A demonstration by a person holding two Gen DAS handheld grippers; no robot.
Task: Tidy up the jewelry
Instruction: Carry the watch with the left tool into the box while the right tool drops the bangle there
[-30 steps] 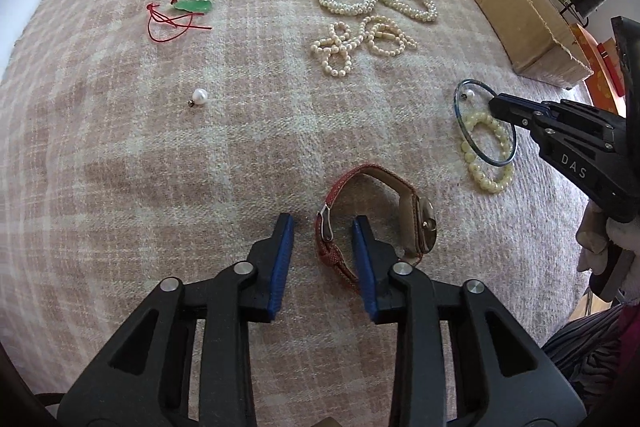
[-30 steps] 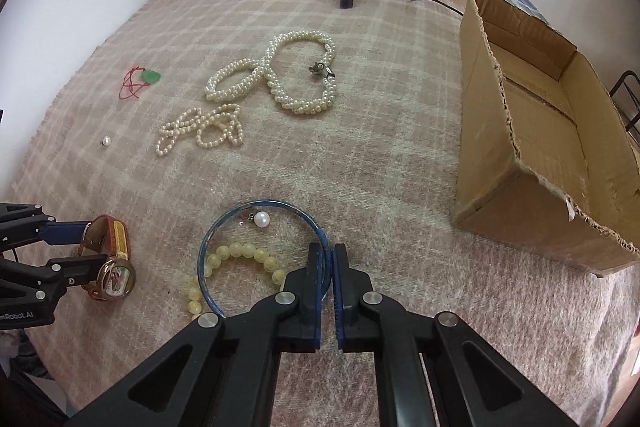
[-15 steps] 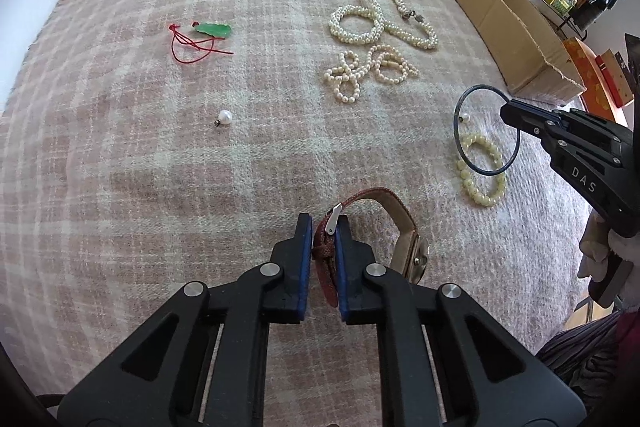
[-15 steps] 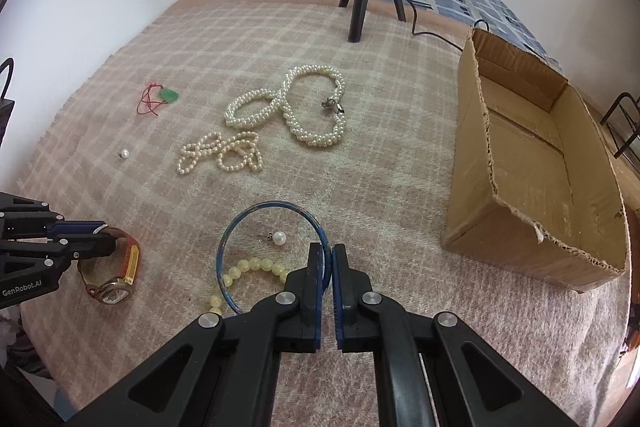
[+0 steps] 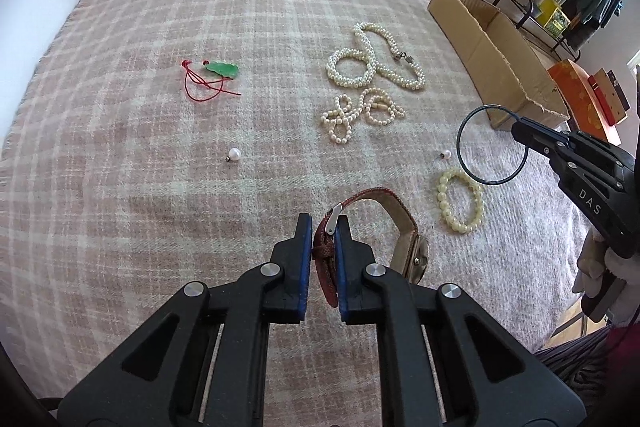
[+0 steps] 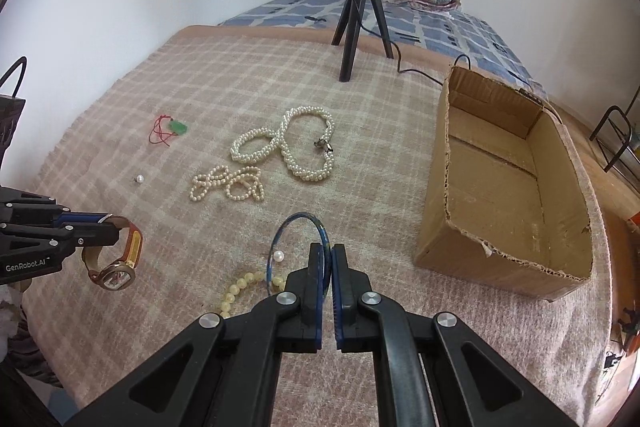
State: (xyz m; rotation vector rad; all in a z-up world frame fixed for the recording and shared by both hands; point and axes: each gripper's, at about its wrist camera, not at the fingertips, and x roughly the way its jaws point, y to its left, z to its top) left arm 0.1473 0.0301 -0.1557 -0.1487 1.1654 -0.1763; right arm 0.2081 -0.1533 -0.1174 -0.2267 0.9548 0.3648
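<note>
My left gripper (image 5: 323, 227) is shut on the red strap of a gold wristwatch (image 5: 412, 251) and holds it above the blanket; the watch also hangs at the left of the right wrist view (image 6: 118, 267). My right gripper (image 6: 327, 253) is shut on a thin blue bangle (image 6: 298, 219), lifted off the blanket, also in the left wrist view (image 5: 480, 143). A yellow bead bracelet (image 5: 460, 201) and a loose pearl (image 5: 447, 155) lie below it. An open cardboard box (image 6: 504, 187) stands to the right.
On the plaid blanket (image 5: 140, 187) lie a thick pearl necklace (image 5: 372, 59), a thin pearl strand (image 5: 360, 113), a green pendant on red cord (image 5: 220, 71) and another loose pearl (image 5: 234, 155). A ring-light tripod (image 6: 358, 27) stands at the back.
My left gripper closed on the watch strap and lifted the watch off the blanket. My right gripper raised the bangle, leaving the bead bracelet and pearl behind.
</note>
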